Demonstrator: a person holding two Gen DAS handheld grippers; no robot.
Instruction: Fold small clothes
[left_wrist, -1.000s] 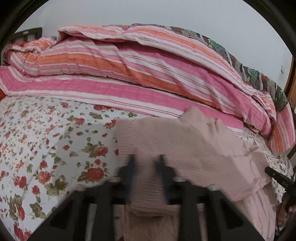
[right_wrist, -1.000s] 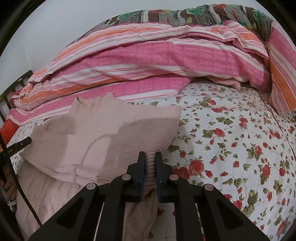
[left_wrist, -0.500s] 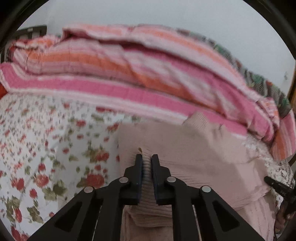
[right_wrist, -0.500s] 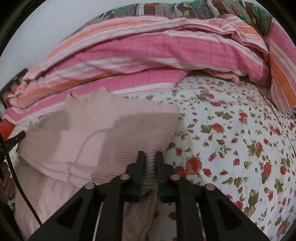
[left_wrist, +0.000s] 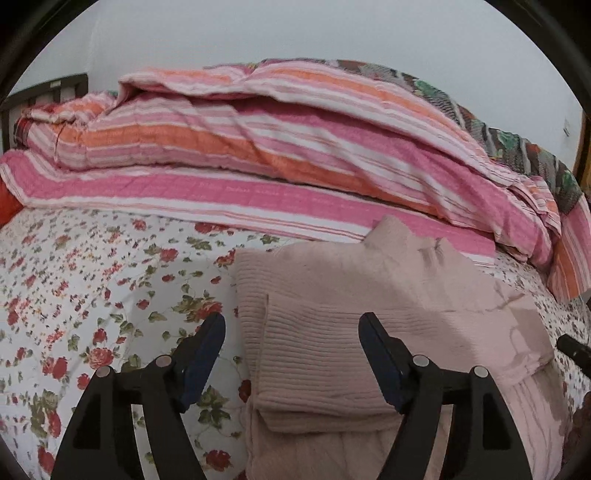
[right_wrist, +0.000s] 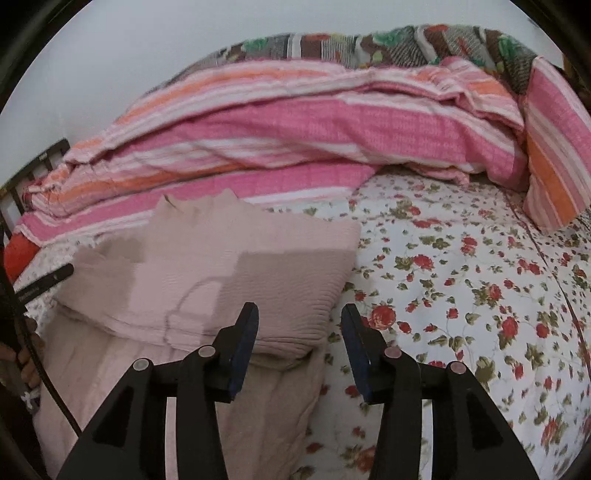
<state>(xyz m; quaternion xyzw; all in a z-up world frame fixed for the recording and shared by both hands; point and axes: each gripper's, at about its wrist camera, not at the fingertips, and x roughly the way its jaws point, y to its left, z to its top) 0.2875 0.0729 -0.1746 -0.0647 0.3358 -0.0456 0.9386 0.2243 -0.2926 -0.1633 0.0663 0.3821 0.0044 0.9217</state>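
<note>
Knitwear is lying folded on my bed: the pale pink ribbed sweater (left_wrist: 332, 332) is resting on the flowered bedsheet (left_wrist: 92, 295), with its far edge just reaching the striped pink and orange quilt (left_wrist: 295, 147) that is heaped along the back of the bed by the wall. The folded-over upper layer is sitting on top of a longer lower part that is running toward the near edge of the bed. My left tongs (left_wrist: 291, 332) are standing wide apart, having just been opening, and the near left corner of the folded layer is lying between the fingers (left_wrist: 207, 343) without either pad pressing on it. My right tongs (right_wrist: 299, 325) have also just been opening and are standing apart; the near right corner of the sweater (right_wrist: 221, 277) is lying below and between them, loose, with the right-hand finger over the bedsheet (right_wrist: 461, 295). At the left edge of the right wrist view, part of my other hand (right_wrist: 22, 358) is gripping a handle with a black cable (right_wrist: 37, 350) trailing down.
</note>
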